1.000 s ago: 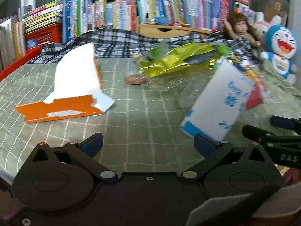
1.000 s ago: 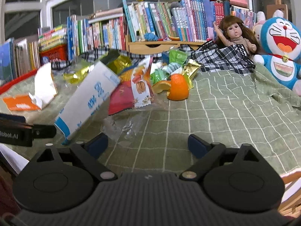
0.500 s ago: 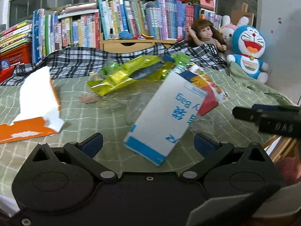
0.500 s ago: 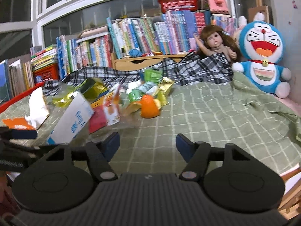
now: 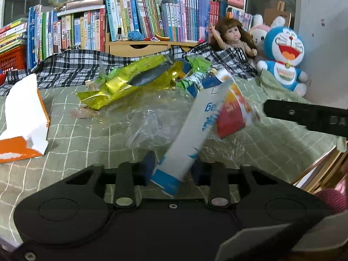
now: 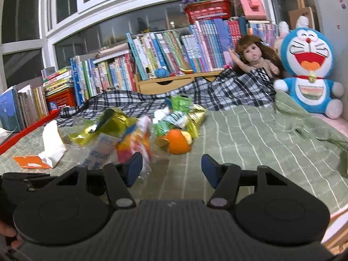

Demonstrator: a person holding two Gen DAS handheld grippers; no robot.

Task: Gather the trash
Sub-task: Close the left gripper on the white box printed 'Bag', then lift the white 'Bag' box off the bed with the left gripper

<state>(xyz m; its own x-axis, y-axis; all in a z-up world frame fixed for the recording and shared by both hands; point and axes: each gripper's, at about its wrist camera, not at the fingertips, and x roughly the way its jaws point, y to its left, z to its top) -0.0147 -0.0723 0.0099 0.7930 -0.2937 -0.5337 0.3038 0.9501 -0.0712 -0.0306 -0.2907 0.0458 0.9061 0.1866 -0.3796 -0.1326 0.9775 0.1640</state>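
In the left wrist view my left gripper (image 5: 174,167) has its jaws closing on the lower end of a white and blue box (image 5: 191,130), and the pads touch its sides. The box leans up to the right over a crumpled clear plastic bag (image 5: 152,117) on the green checked cover. A yellow-green foil wrapper (image 5: 130,80) and a red-orange snack wrapper (image 5: 232,117) lie behind it. My right gripper (image 6: 171,170) hangs over the cover with its jaws closing and nothing between them. Orange peel (image 6: 177,143) and green wrappers (image 6: 180,104) lie just ahead of it.
A torn orange and white carton (image 5: 24,117) lies at the left. A plaid blanket (image 6: 217,93), a doll (image 6: 254,58), a blue plush cat (image 6: 311,74) and a row of books (image 6: 165,54) line the back. The right tool's black body (image 5: 304,115) crosses the left view.
The left jaws went from wide open to closed around the box's lower end as the view swung right. The right jaws narrowed and that gripper rose a little.
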